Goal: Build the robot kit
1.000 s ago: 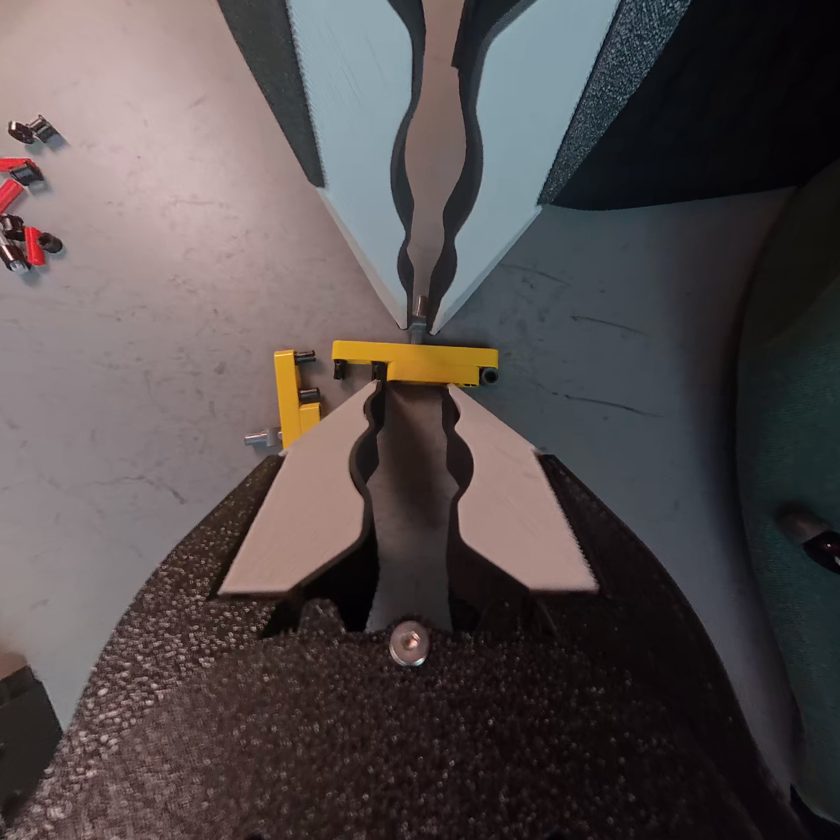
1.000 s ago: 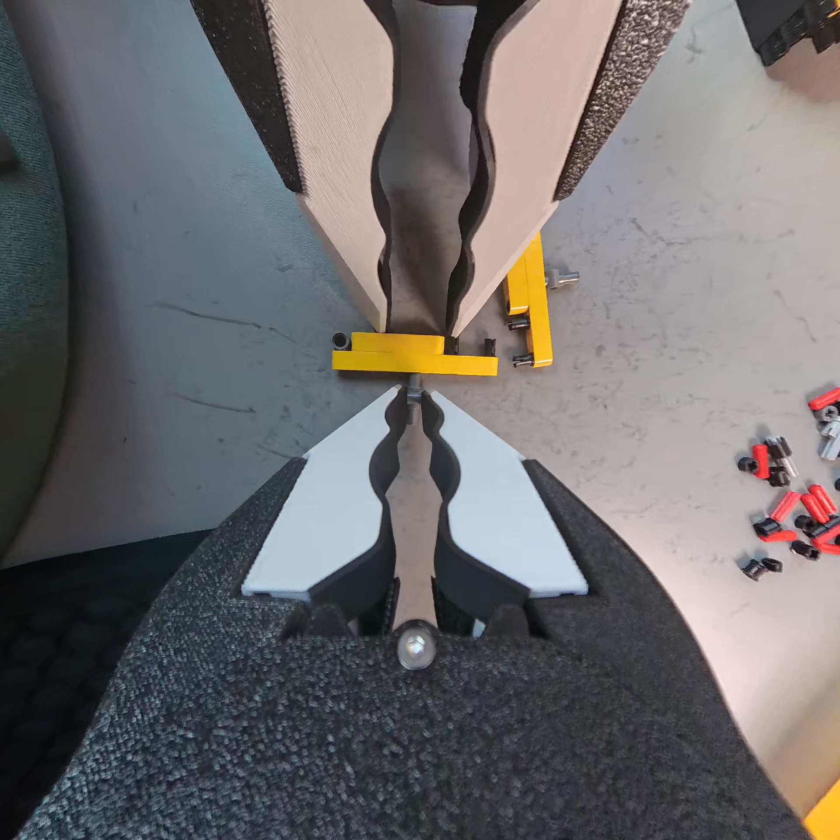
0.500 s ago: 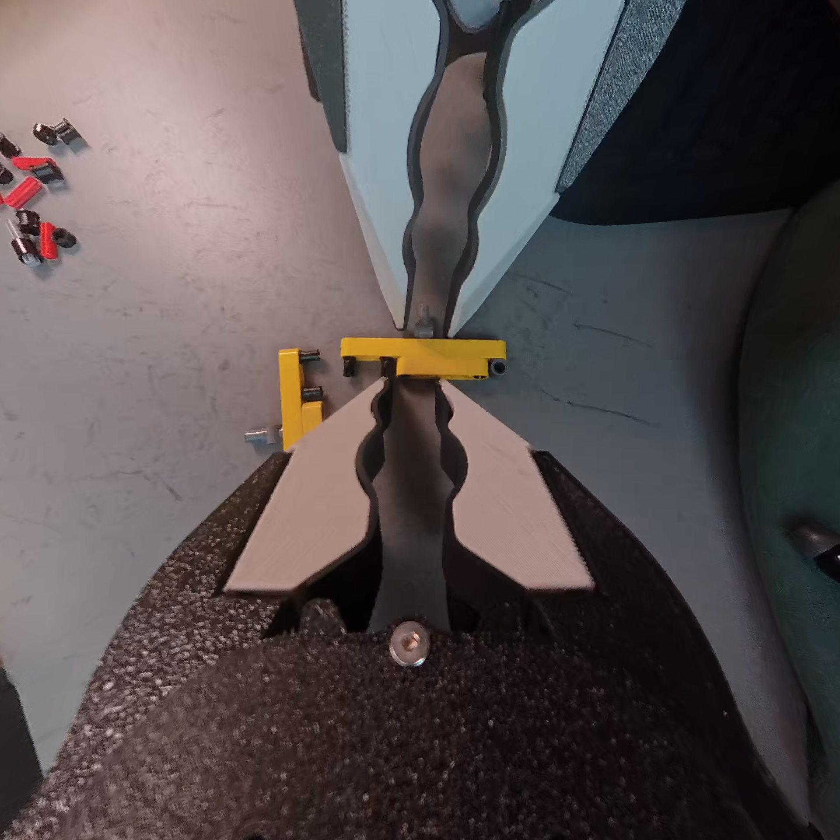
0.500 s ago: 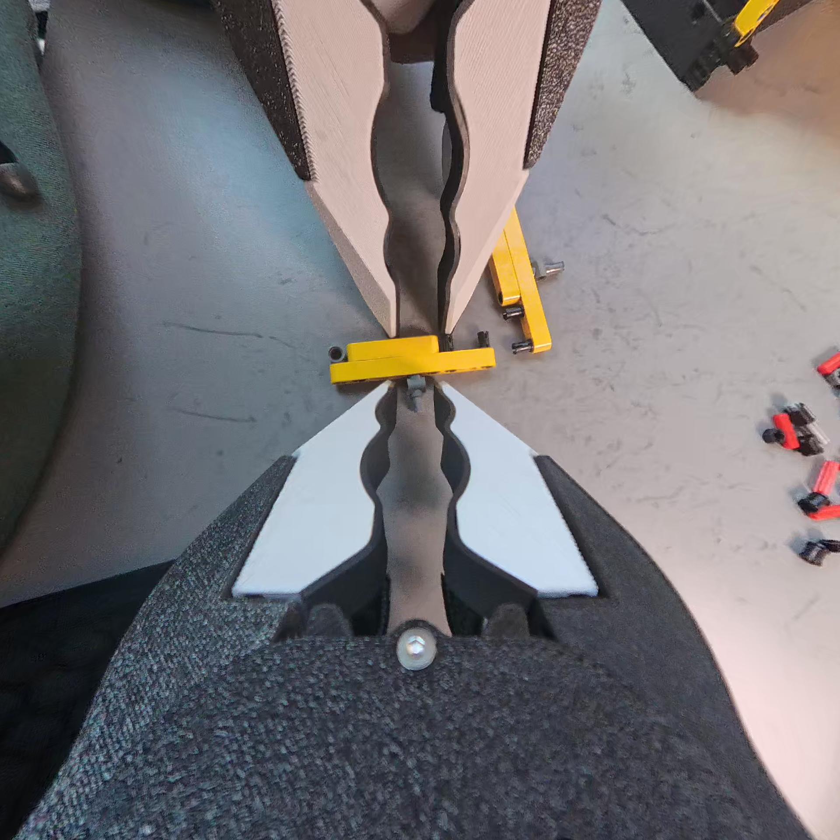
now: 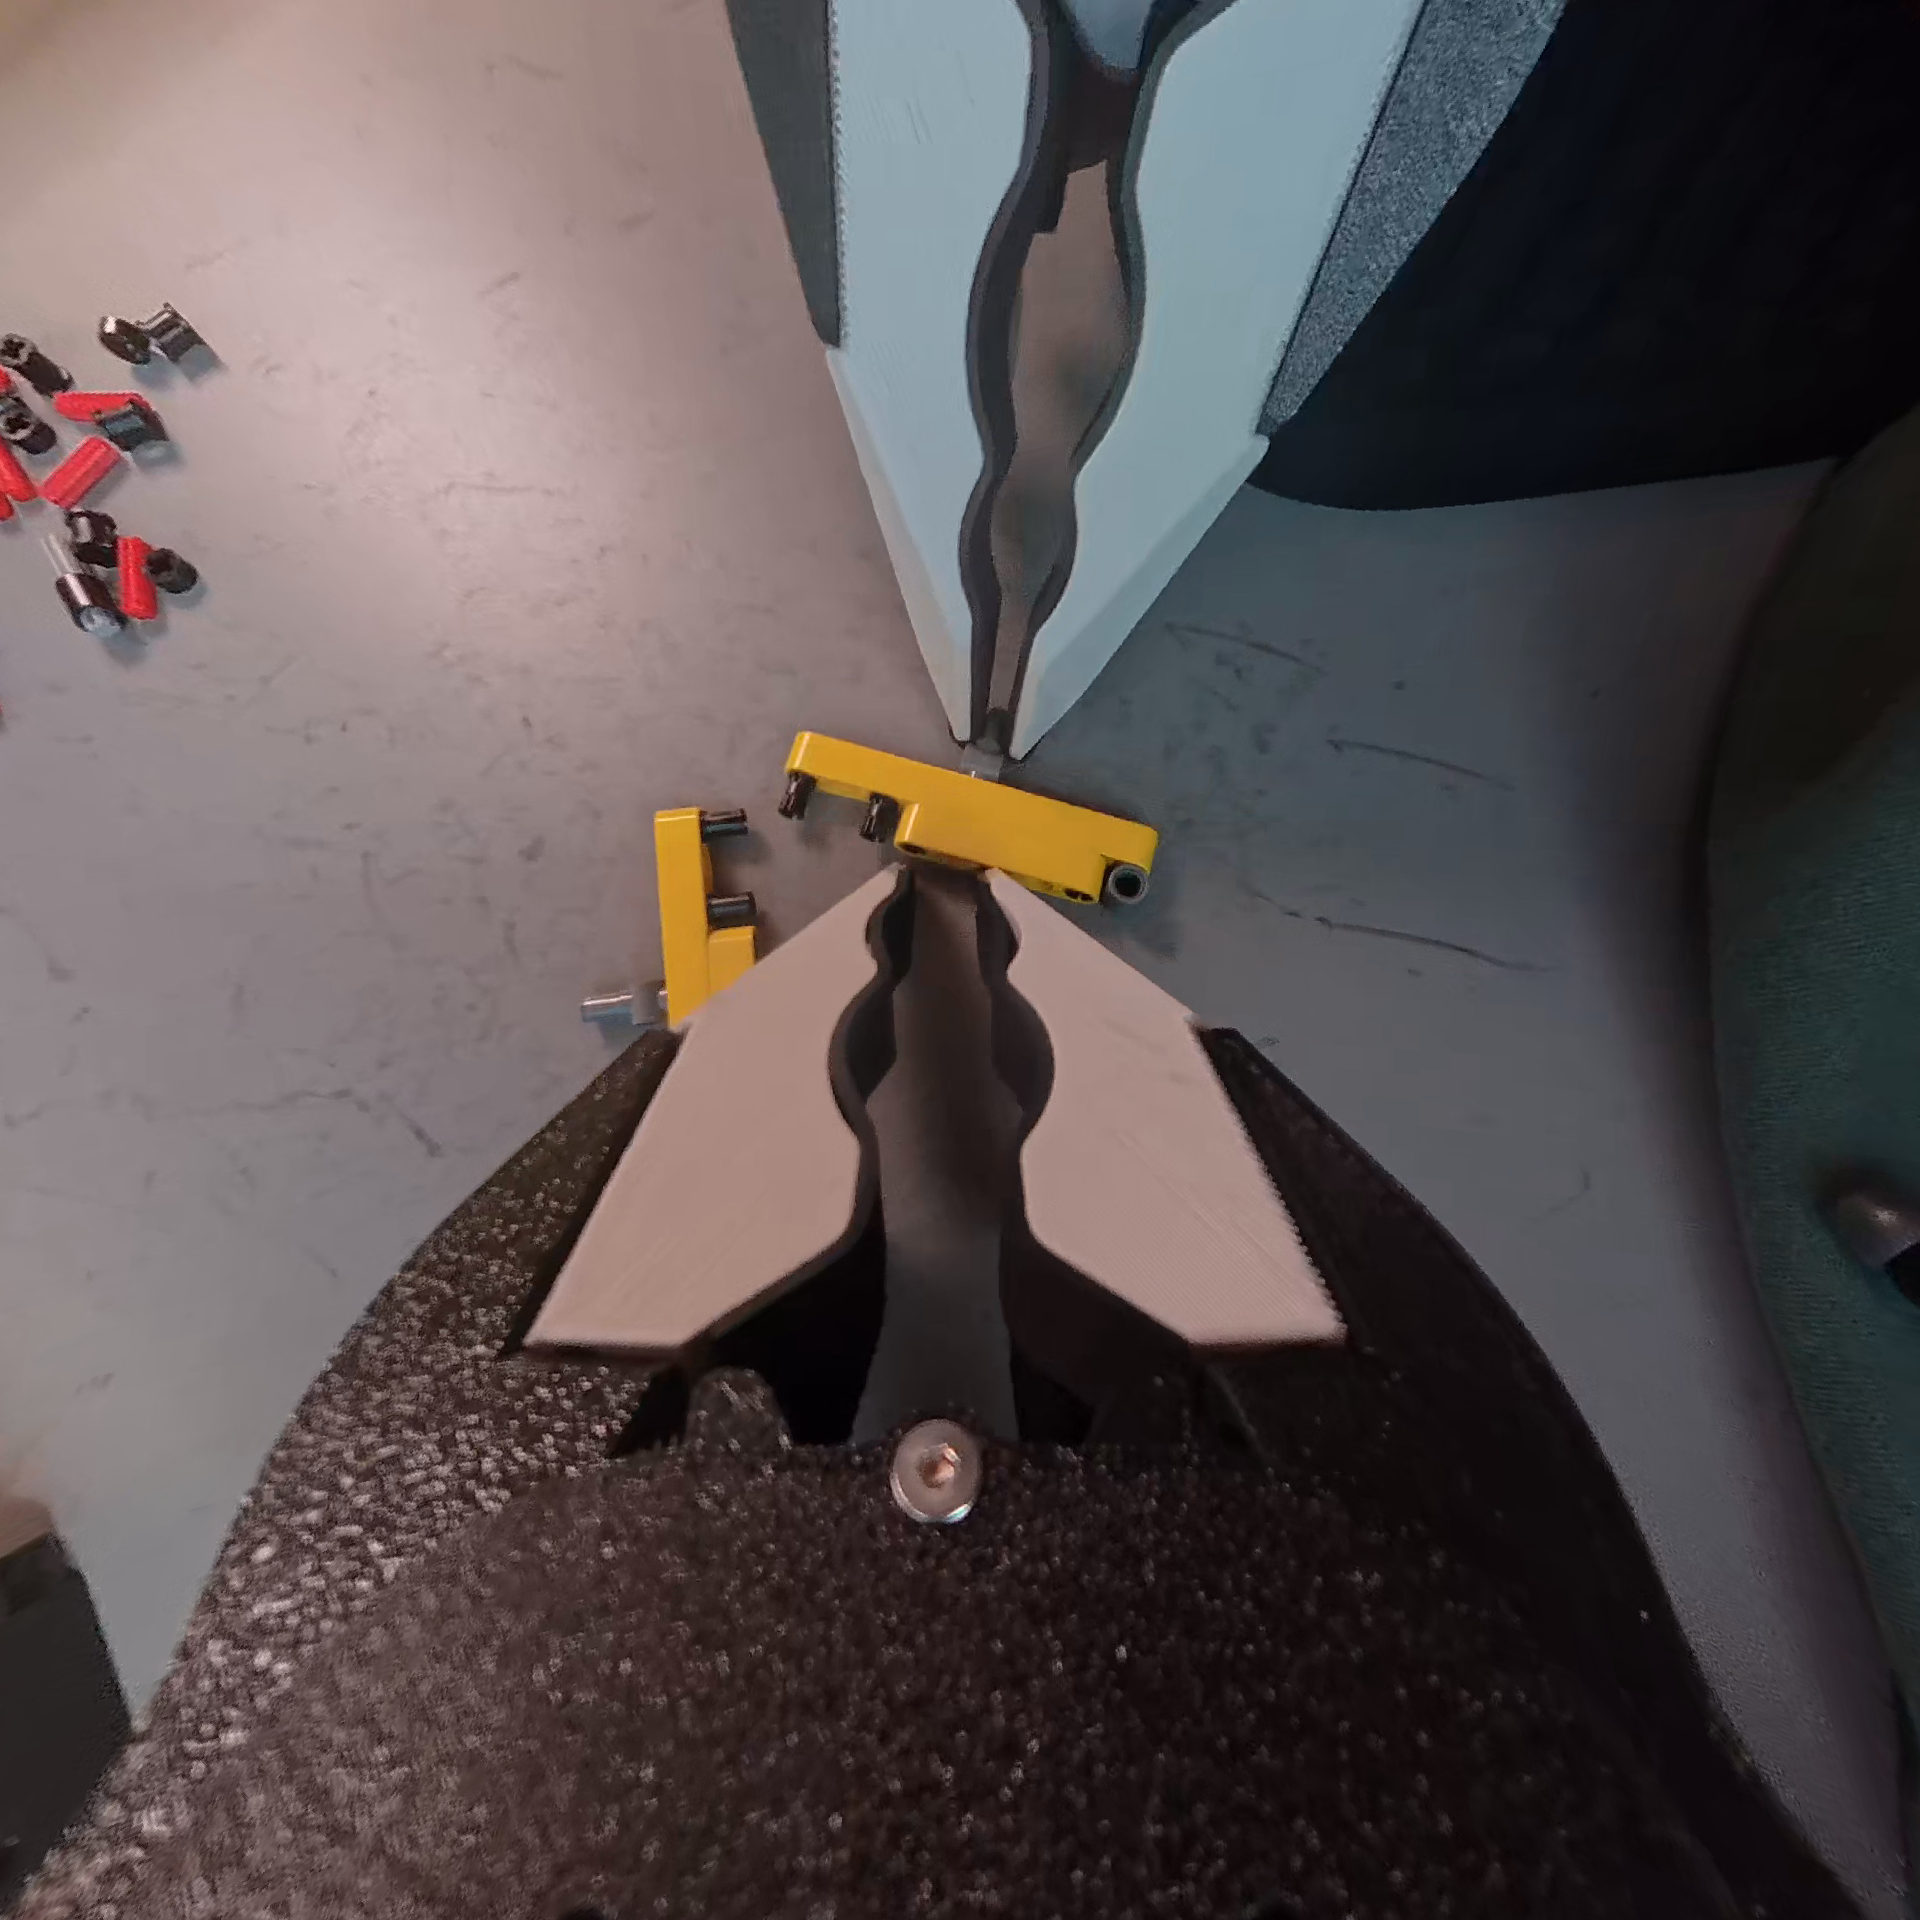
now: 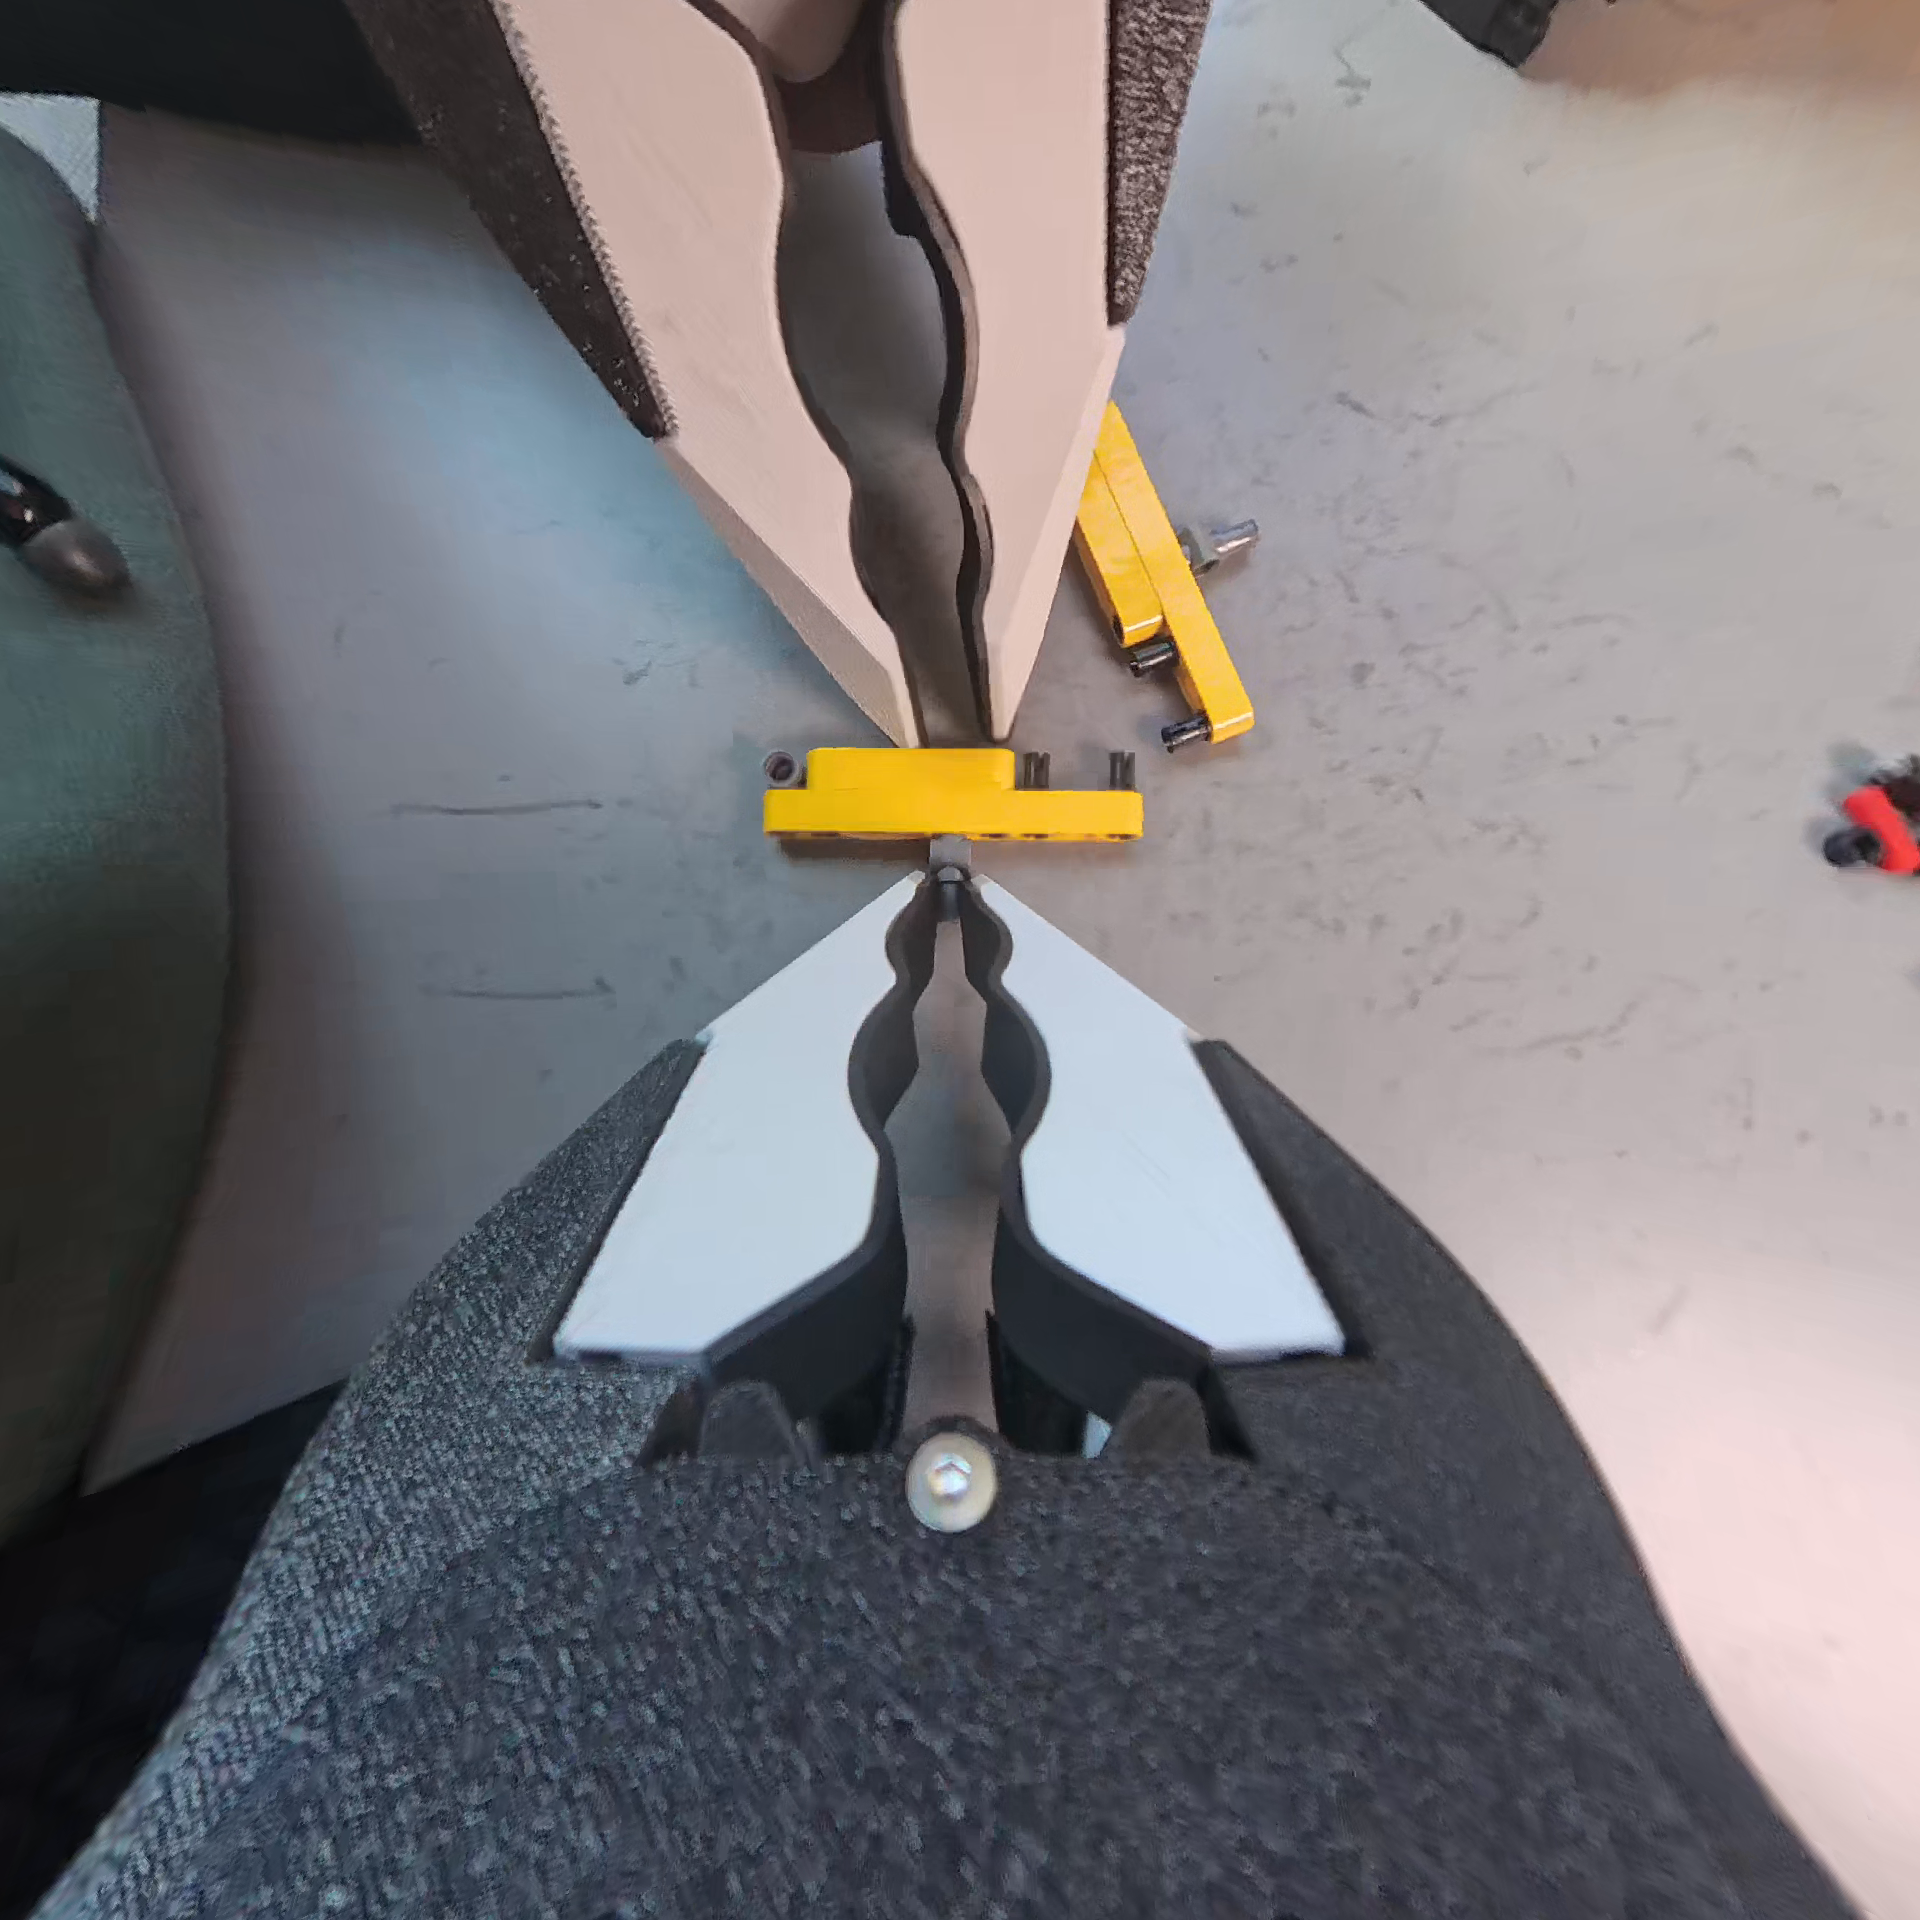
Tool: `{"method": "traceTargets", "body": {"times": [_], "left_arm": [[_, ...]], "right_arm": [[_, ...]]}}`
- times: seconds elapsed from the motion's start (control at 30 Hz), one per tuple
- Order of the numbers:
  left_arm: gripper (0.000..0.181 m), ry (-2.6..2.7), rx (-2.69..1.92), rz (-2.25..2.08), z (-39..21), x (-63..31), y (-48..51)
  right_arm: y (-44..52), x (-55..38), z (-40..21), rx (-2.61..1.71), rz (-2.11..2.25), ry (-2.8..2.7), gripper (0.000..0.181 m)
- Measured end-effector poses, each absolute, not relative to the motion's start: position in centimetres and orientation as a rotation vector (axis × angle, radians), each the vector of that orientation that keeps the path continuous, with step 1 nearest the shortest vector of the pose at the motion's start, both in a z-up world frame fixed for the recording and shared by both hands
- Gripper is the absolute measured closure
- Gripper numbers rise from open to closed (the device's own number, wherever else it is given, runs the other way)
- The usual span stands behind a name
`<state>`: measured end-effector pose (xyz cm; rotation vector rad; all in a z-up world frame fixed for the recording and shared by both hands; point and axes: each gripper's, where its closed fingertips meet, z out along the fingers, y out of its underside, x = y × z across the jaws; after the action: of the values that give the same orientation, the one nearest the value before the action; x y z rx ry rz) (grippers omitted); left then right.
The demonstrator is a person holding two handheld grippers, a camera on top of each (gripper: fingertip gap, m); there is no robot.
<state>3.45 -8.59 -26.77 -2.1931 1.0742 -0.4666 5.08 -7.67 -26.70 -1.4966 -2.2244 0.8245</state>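
Note:
My left gripper is shut on a yellow beam assembly with black pins, held just above the grey table. My right gripper faces it and is shut on a small grey pin, whose end touches the long edge of the yellow beam assembly. The right gripper comes down from the top of the left wrist view. The left gripper comes down from the top of the right wrist view. A second yellow beam assembly with black pins and a grey pin lies on the table beside them.
Several loose red and black pins lie on the table to one side and show partly in the right wrist view. A green padded seat curves along the table's edge. A dark box corner sits far off. The tips of both grippers are at nearly the same place.
Both grippers have shifted while still facing each other. The held yellow beam now sits tilted in the left wrist view. The grey pin stays against its edge.

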Motion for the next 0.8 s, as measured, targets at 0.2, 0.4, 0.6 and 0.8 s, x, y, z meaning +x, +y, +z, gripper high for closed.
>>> {"method": "traceTargets", "body": {"times": [0.2, 0.4, 0.6, 0.8], "left_arm": [[0.154, 0.924, -2.101, -0.507, -23.3, 0.9, -8.7], [0.150, 0.982, -2.123, -0.611, -24.7, 3.0, -10.1], [0.151, 1.040, -2.182, -0.484, -26.7, 4.1, -9.5], [0.164, 1.185, -2.129, -0.445, -26.8, 2.9, -10.4]], "right_arm": [[-6.6, 5.3, -26.7, -1.729, 0.692, -1.918, 0.177], [-8.7, 5.4, -26.3, -1.729, 0.726, -1.928, 0.158], [-8.0, 5.6, -26.7, -1.744, 0.688, -1.945, 0.177], [-10.7, 5.3, -25.5, -1.572, 0.804, -2.055, 0.170]]}}
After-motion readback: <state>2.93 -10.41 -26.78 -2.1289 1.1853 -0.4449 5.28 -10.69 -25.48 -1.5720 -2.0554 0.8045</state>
